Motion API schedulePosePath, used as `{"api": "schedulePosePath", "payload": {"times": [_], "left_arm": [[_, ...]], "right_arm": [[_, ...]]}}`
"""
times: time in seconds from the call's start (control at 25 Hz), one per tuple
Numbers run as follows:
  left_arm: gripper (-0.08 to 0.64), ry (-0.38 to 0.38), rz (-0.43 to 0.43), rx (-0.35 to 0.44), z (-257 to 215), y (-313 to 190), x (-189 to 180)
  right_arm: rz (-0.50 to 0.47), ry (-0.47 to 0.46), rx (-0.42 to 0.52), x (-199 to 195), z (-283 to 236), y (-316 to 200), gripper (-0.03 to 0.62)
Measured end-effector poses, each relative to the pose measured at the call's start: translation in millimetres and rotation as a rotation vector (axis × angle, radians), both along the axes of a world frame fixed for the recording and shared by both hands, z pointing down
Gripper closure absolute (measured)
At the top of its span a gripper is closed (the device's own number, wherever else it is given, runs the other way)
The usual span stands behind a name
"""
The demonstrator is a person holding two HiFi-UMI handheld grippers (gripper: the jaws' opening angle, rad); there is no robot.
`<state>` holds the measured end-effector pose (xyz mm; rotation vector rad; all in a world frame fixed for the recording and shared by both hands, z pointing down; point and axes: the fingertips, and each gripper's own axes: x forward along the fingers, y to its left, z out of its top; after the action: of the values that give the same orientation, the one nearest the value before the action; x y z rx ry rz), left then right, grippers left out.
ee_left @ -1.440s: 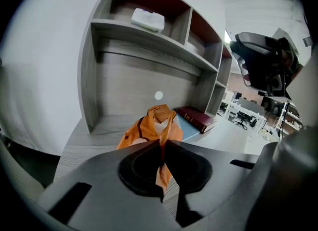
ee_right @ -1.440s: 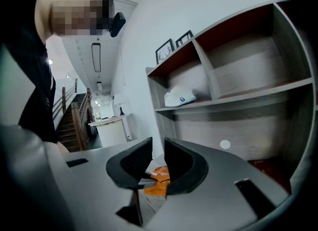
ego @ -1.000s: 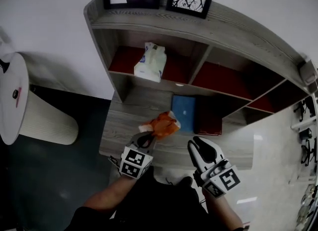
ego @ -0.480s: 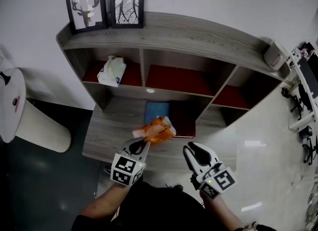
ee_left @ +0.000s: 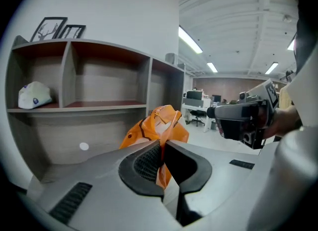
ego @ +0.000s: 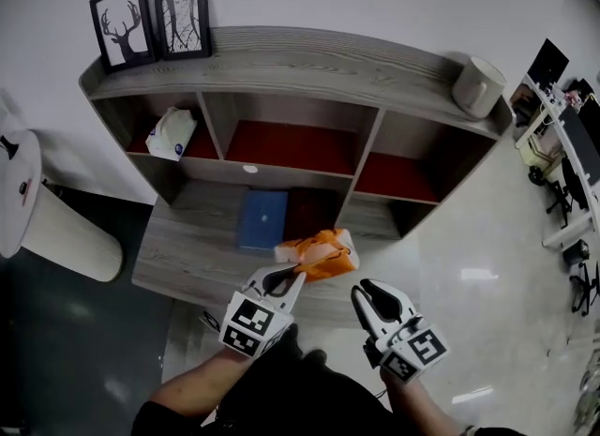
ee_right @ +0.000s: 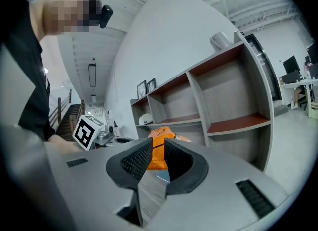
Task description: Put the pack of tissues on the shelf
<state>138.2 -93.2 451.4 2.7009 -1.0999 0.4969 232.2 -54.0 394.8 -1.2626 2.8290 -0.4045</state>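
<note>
The pack of tissues (ego: 319,254) is orange and crumpled, and my left gripper (ego: 292,278) is shut on a fold of its wrapper. It hangs over the shelf unit's low front ledge (ego: 187,247), below the middle compartment (ego: 291,143). In the left gripper view the pack (ee_left: 156,125) sticks up from between the jaws of the left gripper (ee_left: 163,144). My right gripper (ego: 368,289) hovers just to the right, its jaws a little apart with nothing between them. The right gripper view shows the pack (ee_right: 159,154) beyond the right gripper (ee_right: 158,143).
The grey wooden shelf (ego: 309,59) has three red-floored compartments. A white tissue pack (ego: 172,132) lies in the left one. A blue book (ego: 262,219) and a dark one (ego: 309,214) lie on the ledge. Two framed pictures (ego: 150,23) and a white cylinder (ego: 478,85) stand on top. A round white table (ego: 19,190) stands at left.
The head view has swung so the whole shelf shows. My left gripper has carried the orange pack rightward, from beside the blue book to past the dark one. The right gripper kept alongside.
</note>
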Motion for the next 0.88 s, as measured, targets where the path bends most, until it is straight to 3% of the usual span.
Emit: {"api": "schedulePosePath", "payload": {"times": [0.52, 0.64, 0.76, 0.88], "left_arm": [[0.538, -0.042, 0.188, 0.06, -20, -62, 88], [0.538, -0.054, 0.194, 0.074, -25, -79, 108], [0.538, -0.031, 0.169, 0.065, -32, -94, 123], [0.538, -0.014, 0.155, 0.061, -38, -104, 139]], "right_arm": [[0.147, -0.036, 0.042, 77, -12, -54, 0.518], [0.15, -0.009, 0.03, 93, -8, -60, 0.518], [0.121, -0.051, 0.021, 100, -14, -65, 0.518], [0.098, -0.005, 0.011, 112, -7, -70, 0.518]]}}
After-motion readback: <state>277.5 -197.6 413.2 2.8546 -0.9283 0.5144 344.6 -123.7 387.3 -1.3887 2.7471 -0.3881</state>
